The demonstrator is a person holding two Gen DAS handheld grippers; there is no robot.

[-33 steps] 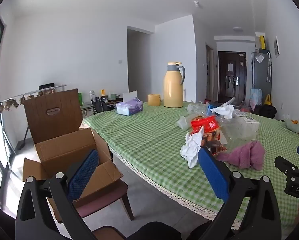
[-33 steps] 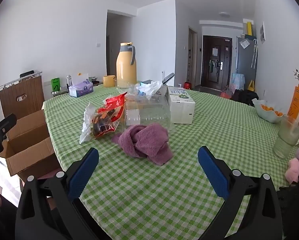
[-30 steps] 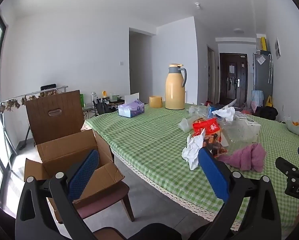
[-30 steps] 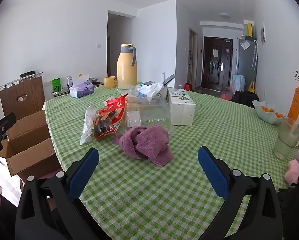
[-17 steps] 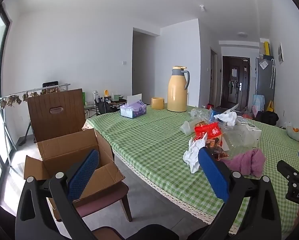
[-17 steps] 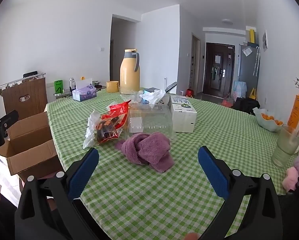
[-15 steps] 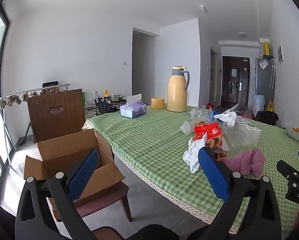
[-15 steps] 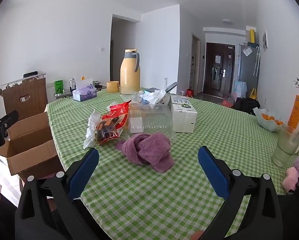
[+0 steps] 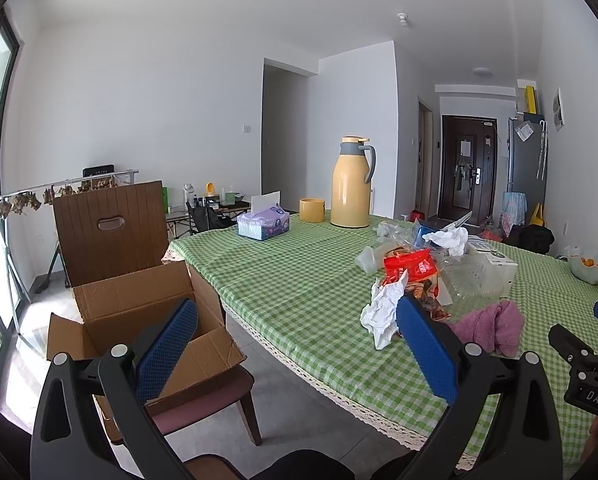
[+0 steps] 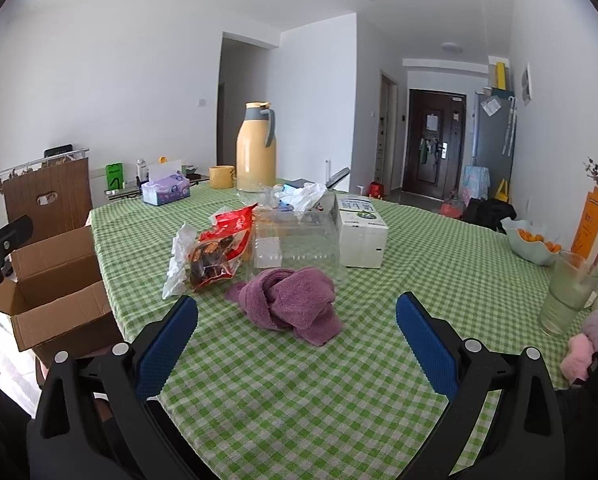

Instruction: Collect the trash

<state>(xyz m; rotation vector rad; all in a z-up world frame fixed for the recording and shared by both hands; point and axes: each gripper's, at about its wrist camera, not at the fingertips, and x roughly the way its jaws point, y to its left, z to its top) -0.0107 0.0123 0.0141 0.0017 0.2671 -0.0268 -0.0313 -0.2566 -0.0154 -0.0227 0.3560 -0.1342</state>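
A pile of trash lies on the green checked table (image 10: 439, 264): a crumpled white paper (image 10: 177, 264) (image 9: 381, 312), a red snack bag (image 10: 221, 246) (image 9: 413, 270), a clear plastic container (image 10: 295, 240), a white carton (image 10: 361, 230) and white tissue (image 10: 303, 196). An open cardboard box (image 9: 139, 312) (image 10: 51, 284) sits on a chair left of the table. My left gripper (image 9: 295, 344) is open and empty, off the table's near-left edge. My right gripper (image 10: 295, 340) is open and empty, above the table before a purple cloth (image 10: 295, 304).
A yellow thermos (image 10: 255, 152), a yellow cup (image 10: 221, 176) and a purple tissue box (image 10: 165, 190) stand at the table's far end. A bowl of oranges (image 10: 533, 246) and a glass (image 10: 567, 292) are at the right. The chair (image 9: 203, 400) holds the box.
Both grippers have dropped slightly and drifted, so the scene sits a little higher in view. Nothing on the table has moved. Both grippers stay open.
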